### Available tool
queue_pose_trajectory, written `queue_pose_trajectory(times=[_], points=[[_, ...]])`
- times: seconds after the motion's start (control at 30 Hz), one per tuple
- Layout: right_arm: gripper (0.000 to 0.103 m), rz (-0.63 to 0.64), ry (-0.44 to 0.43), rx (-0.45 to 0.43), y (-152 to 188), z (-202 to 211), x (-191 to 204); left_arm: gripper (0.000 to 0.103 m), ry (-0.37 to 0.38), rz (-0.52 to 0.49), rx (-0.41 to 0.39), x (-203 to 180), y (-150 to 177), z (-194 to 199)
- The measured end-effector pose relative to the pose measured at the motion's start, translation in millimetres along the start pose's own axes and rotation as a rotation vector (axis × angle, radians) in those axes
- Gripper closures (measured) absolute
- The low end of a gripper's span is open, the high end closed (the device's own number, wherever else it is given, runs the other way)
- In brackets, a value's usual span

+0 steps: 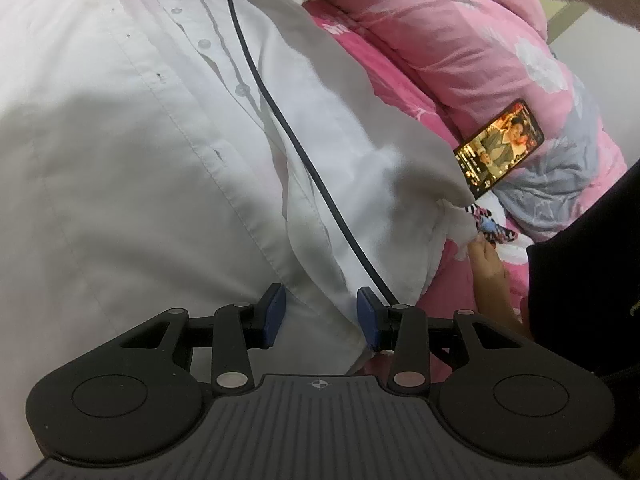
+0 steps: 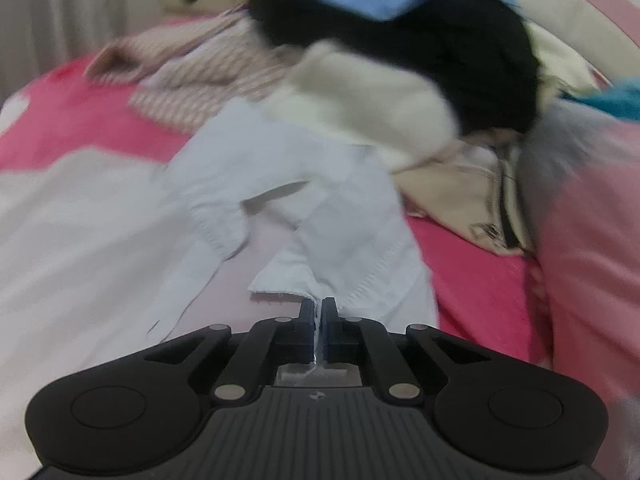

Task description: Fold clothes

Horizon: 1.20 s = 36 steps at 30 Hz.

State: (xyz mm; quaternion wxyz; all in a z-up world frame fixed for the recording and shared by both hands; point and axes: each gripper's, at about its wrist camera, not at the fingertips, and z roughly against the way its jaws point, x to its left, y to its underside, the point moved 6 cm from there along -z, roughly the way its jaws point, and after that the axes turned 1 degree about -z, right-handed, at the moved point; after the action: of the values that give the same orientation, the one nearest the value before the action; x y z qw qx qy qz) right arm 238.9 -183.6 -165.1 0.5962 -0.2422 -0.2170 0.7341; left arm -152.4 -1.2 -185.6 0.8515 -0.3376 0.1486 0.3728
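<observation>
A white button-up shirt (image 1: pixel 132 128) lies spread front up on the pink bed and fills the left wrist view. My left gripper (image 1: pixel 320 312) hovers open over its lower part, and a fold of the fabric runs between the blue pads without being pinched. In the right wrist view the picture is blurred by motion. My right gripper (image 2: pixel 318 320) is shut on a thin edge of the white shirt (image 2: pixel 320 216), whose sleeve or side panel stretches away from the fingers across the bed.
A black cable (image 1: pixel 280 120) crosses the shirt. A lit phone (image 1: pixel 500 146) leans on a pink quilt (image 1: pixel 460 44). A person's hand (image 1: pixel 490 268) and dark sleeve are at the right. A pile of clothes (image 2: pixel 400 40), striped fabric (image 2: pixel 188 68) and a cream bag (image 2: pixel 472 200) lie beyond.
</observation>
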Motion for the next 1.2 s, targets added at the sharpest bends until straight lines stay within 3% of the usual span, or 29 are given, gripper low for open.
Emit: queue_pose_trajectory(times=[0.17,0.33,0.63,1.2], points=[[0.099,-0.364,-0.146,-0.119,-6.1,29.2,-42.5,0.064,0.002,0.011,-0.002,0.6,-0.6,-0.5],[0.099,-0.55,-0.324,-0.252,-20.5,53.1,-57.8,0.064,0.003,0.013,-0.005,0.6,-1.1,0.0],[0.099,-0.498,-0.382,-0.24,-44.4,33.7,-20.0,0.064,0.009,0.022,-0.012,2.4,-0.4,1.7],[0.099,-0.443,-0.315,-0.146,-47.7,-22.1,15.0,0.064,0.024,0.055,-0.034,8.6,1.4,8.3]])
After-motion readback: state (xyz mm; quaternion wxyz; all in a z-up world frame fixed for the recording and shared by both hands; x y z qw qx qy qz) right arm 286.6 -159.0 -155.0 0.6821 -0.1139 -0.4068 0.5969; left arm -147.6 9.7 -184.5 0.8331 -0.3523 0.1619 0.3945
